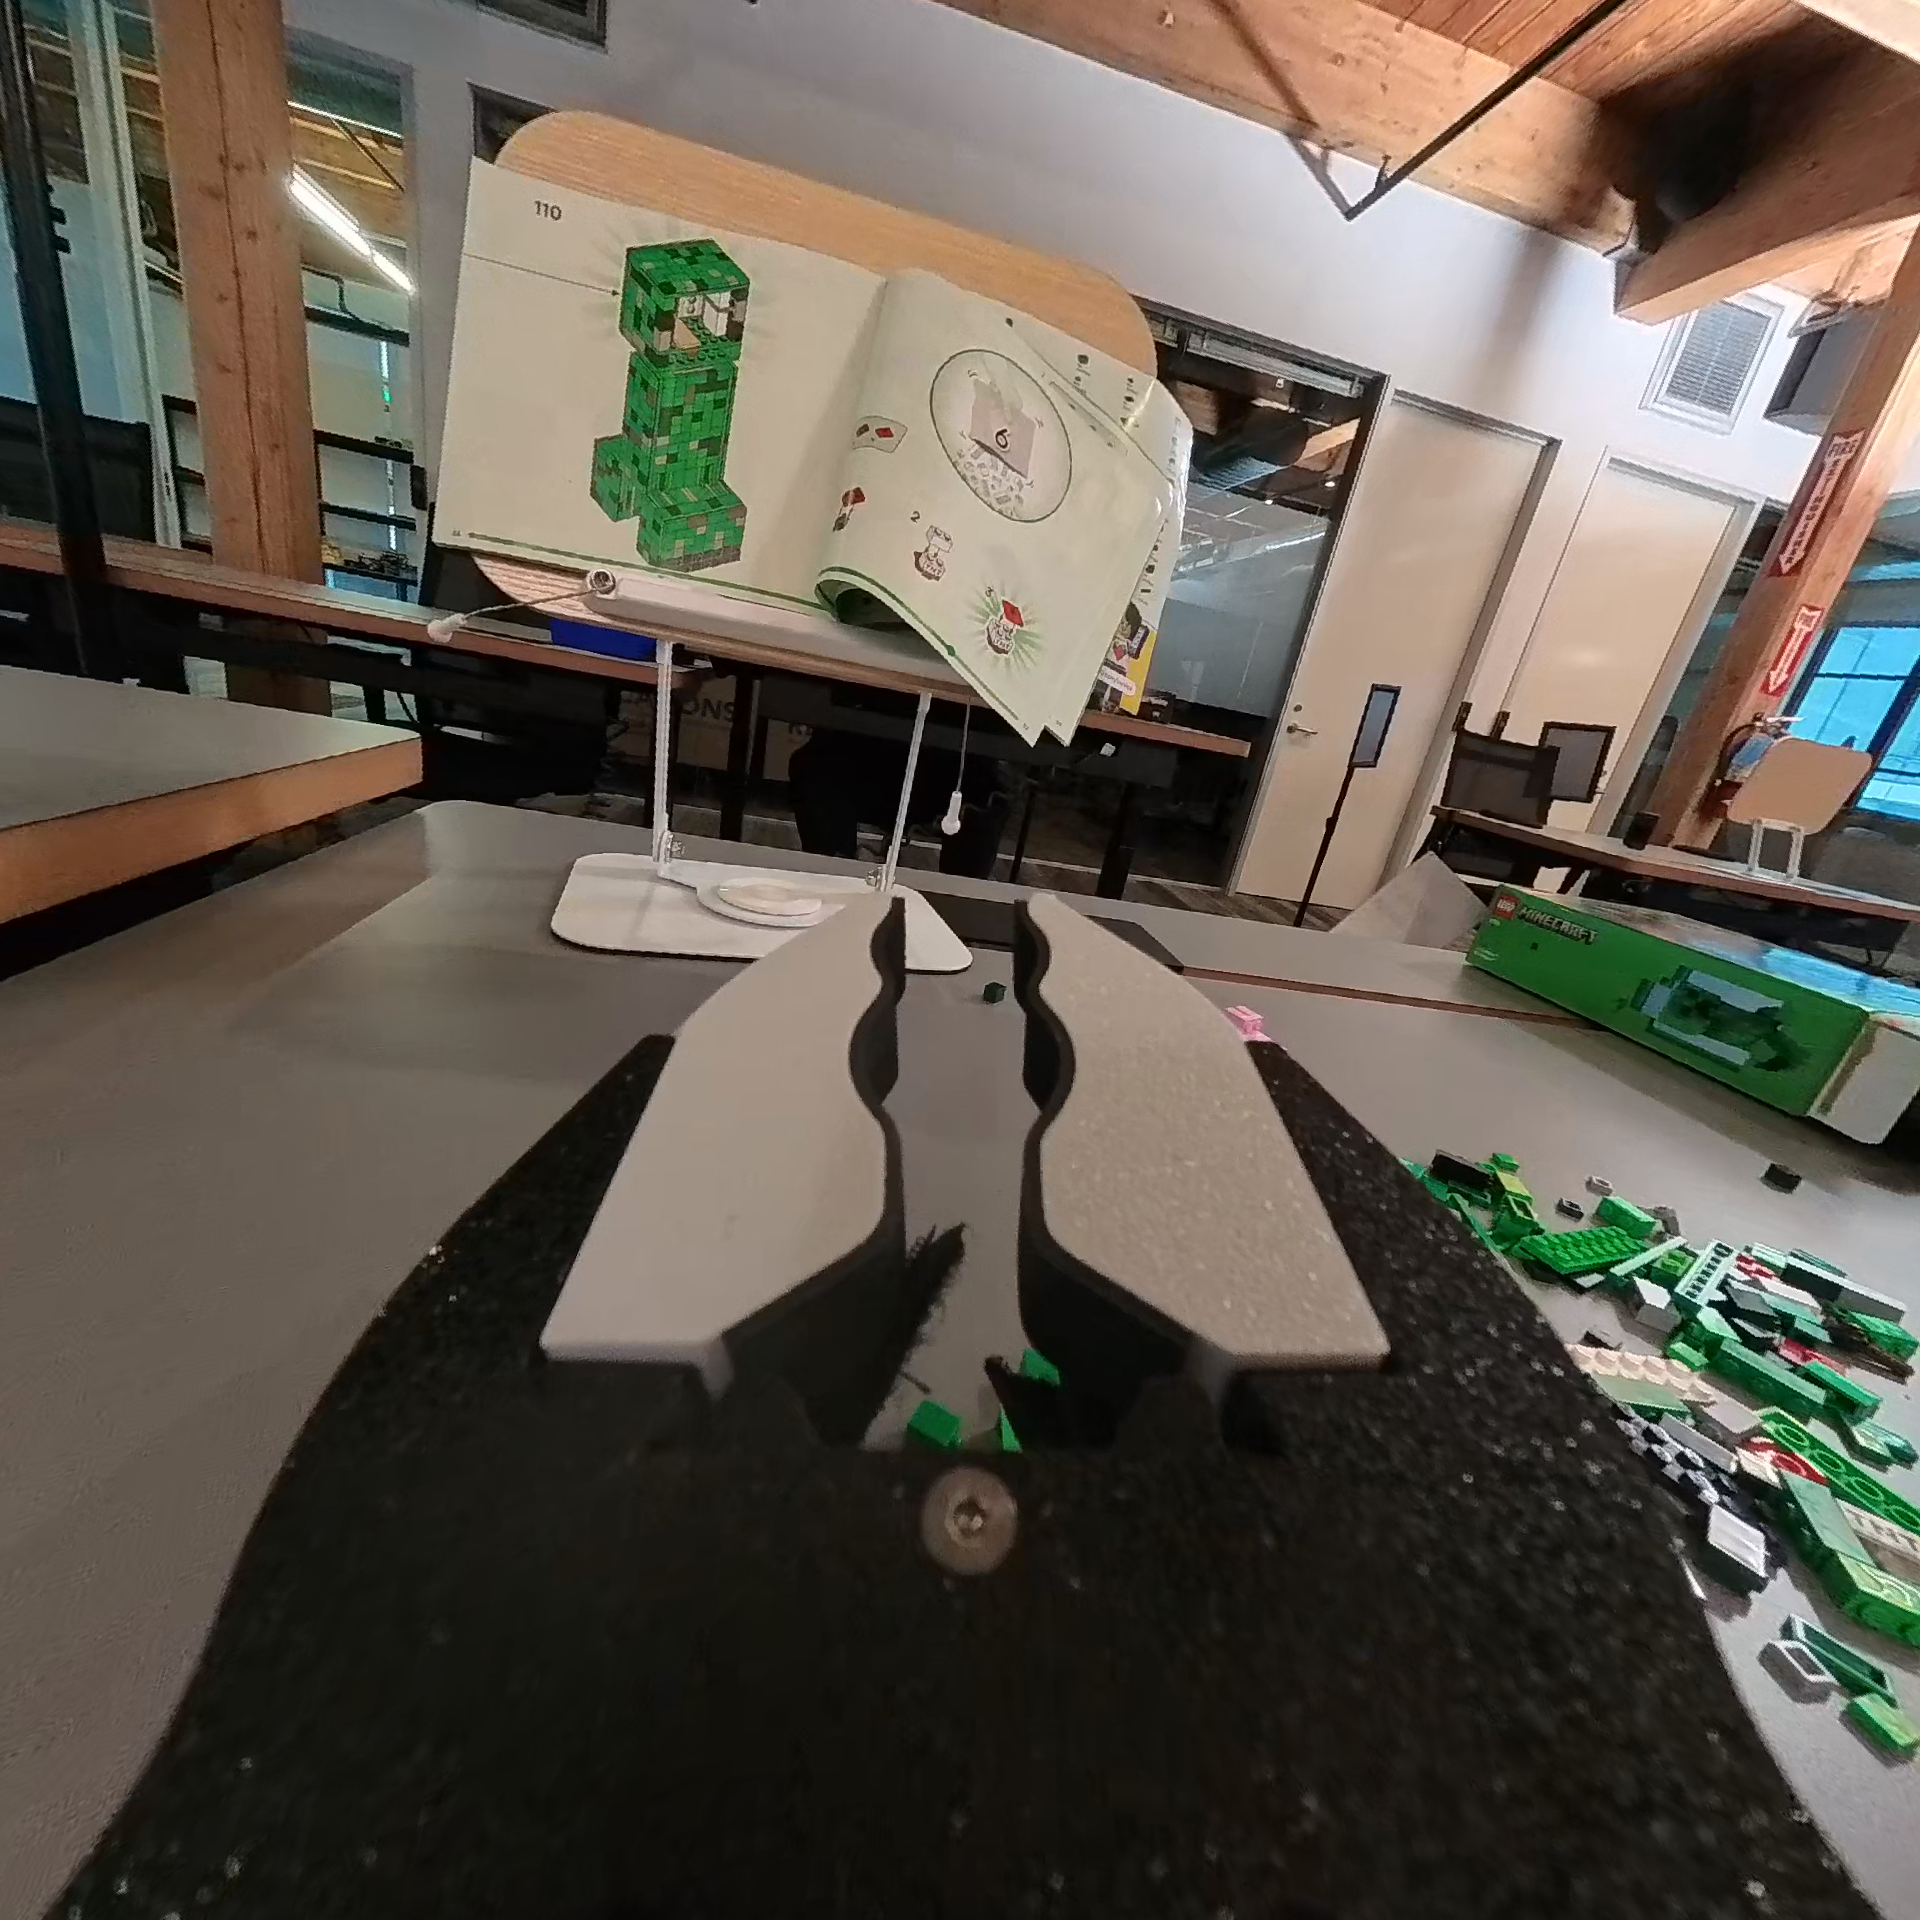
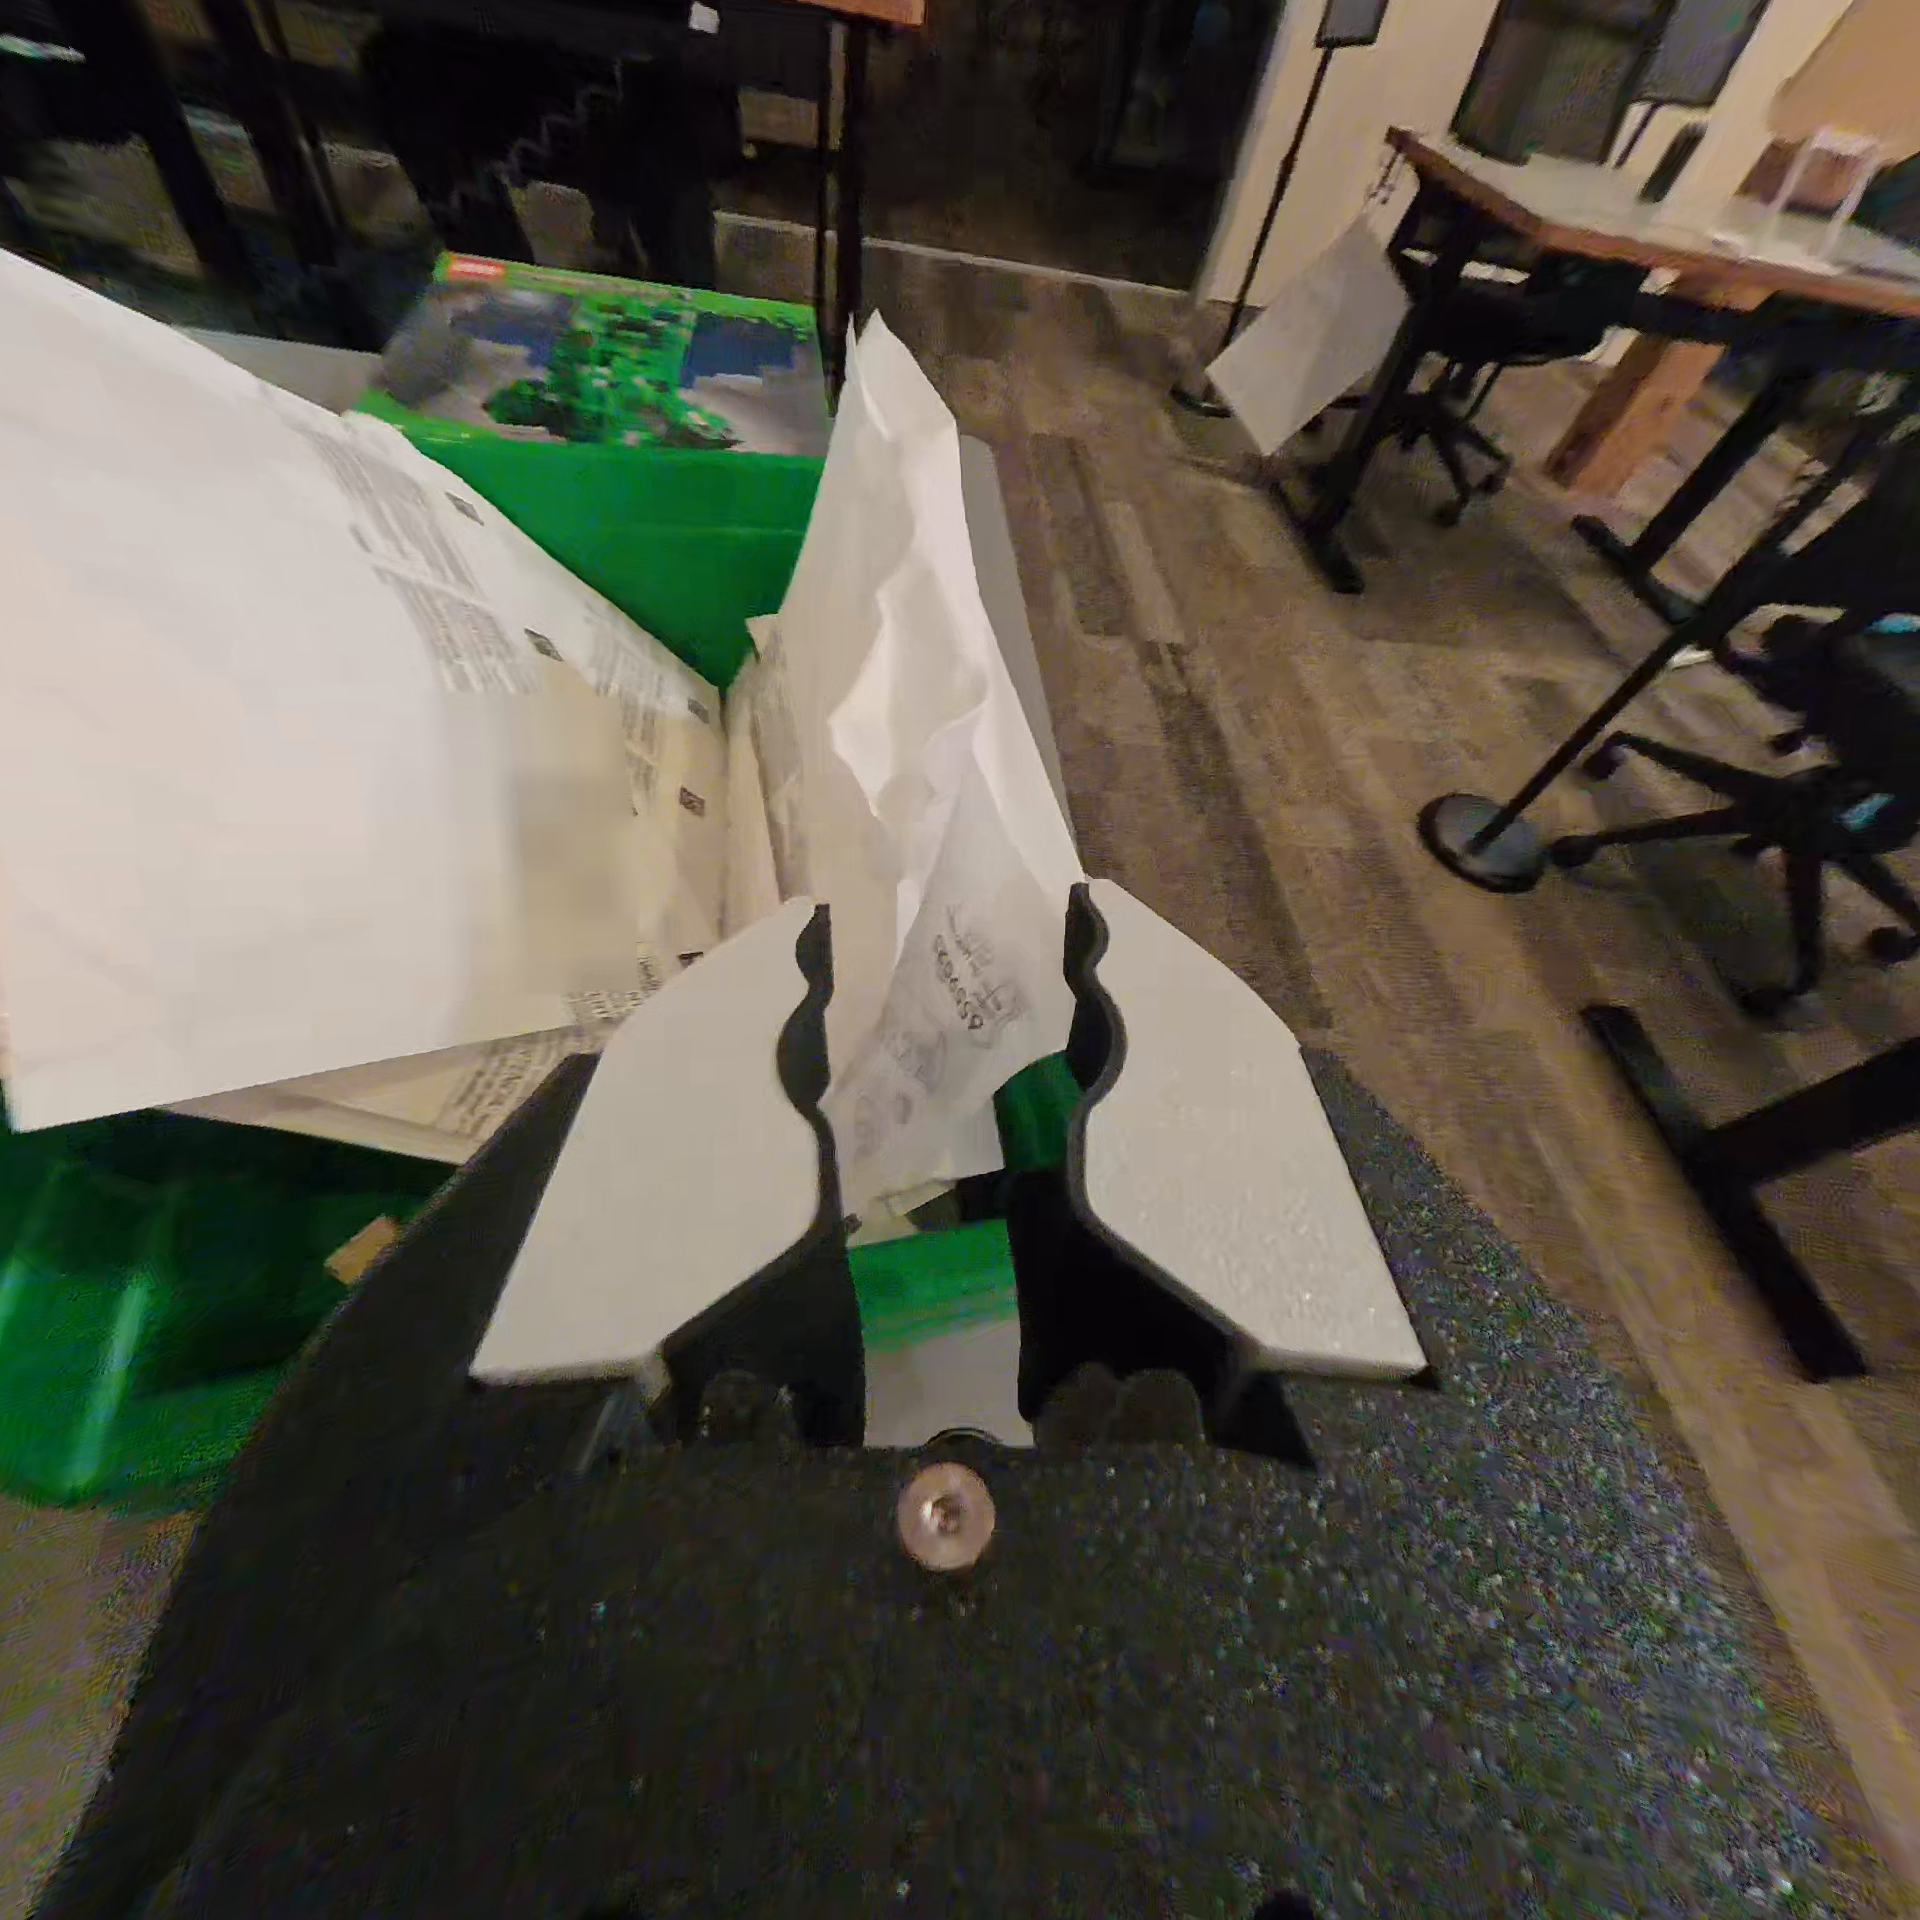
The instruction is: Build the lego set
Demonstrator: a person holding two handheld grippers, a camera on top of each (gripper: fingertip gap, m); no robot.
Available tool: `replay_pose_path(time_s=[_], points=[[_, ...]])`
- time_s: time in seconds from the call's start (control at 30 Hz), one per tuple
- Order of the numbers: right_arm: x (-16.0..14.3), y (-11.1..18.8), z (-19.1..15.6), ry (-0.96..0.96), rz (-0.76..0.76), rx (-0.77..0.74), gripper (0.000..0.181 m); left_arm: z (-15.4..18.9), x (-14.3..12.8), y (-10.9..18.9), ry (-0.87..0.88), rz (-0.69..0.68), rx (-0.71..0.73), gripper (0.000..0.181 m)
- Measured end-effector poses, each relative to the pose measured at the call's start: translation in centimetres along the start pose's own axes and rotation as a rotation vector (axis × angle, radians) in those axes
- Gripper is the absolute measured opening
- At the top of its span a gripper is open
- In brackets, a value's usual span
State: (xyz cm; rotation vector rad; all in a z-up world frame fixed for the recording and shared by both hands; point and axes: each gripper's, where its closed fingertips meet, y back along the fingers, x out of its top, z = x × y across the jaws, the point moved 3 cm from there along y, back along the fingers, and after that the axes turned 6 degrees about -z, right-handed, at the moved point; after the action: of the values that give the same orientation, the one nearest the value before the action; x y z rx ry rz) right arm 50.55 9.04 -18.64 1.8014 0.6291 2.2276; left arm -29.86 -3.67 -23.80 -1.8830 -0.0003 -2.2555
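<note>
In the left wrist view my left gripper (image 1: 961,920) hovers low over the grey table (image 1: 312,1143), its jaws a narrow gap apart with nothing between them. A pile of loose green, grey and black bricks (image 1: 1714,1330) lies to its right. The open instruction booklet (image 1: 727,416) stands on a white stand straight ahead. In the right wrist view my right gripper (image 2: 948,904) holds a crumpled white paper bag (image 2: 914,675) between its fingers. The bag sticks out past the tips, above the open green set box (image 2: 623,499).
The green box also shows at the table's right in the left wrist view (image 1: 1683,997). A small dark brick (image 1: 994,994) and a pink one (image 1: 1247,1023) lie past the left fingertips. A large white printed sheet (image 2: 260,675) covers the box's left. Floor, chairs and table legs (image 2: 1662,727) are to the right.
</note>
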Motion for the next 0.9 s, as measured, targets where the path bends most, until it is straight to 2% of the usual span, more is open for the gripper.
replay_pose_path(time_s=[0.03,0.17,0.23,0.3,0.37,0.43,0.67,0.77,0.9], points=[[0.0,-0.5,-0.1,0.030,0.000,-0.030,0.042,0.0,0.0,0.0,0.000,0.000,0.000,0.019],[0.7,-0.9,-3.2,0.225,0.048,-0.030,0.011,0.0,-0.1,0.0,-0.004,-0.004,0.004,0.019],[1.2,-0.2,-6.3,0.418,0.105,-0.027,0.009,0.0,-0.1,-0.1,-0.004,-0.006,0.006,0.018],[0.9,0.4,-8.8,0.673,0.130,-0.094,0.008,0.0,-0.1,-0.1,-0.003,-0.007,0.008,0.018],[0.1,0.5,-10.5,0.900,0.115,-0.173,0.007,-0.1,-0.1,-0.1,-0.002,-0.009,0.009,0.018],[-0.6,0.4,-11.5,1.020,0.098,-0.201,0.007,-0.1,-0.2,-0.1,-0.002,-0.011,0.008,0.018],[-0.9,0.7,-11.4,0.971,0.106,-0.145,0.010,0.0,-0.2,-0.2,-0.005,-0.015,0.010,0.018],[-1.1,0.7,-11.3,0.894,0.093,-0.058,0.028,0.0,-0.2,-0.2,-0.004,-0.016,0.008,0.018],[-0.8,1.4,-9.3,0.631,0.090,0.054,0.054,-0.1,-0.2,-0.1,-0.002,-0.014,0.007,0.018]])
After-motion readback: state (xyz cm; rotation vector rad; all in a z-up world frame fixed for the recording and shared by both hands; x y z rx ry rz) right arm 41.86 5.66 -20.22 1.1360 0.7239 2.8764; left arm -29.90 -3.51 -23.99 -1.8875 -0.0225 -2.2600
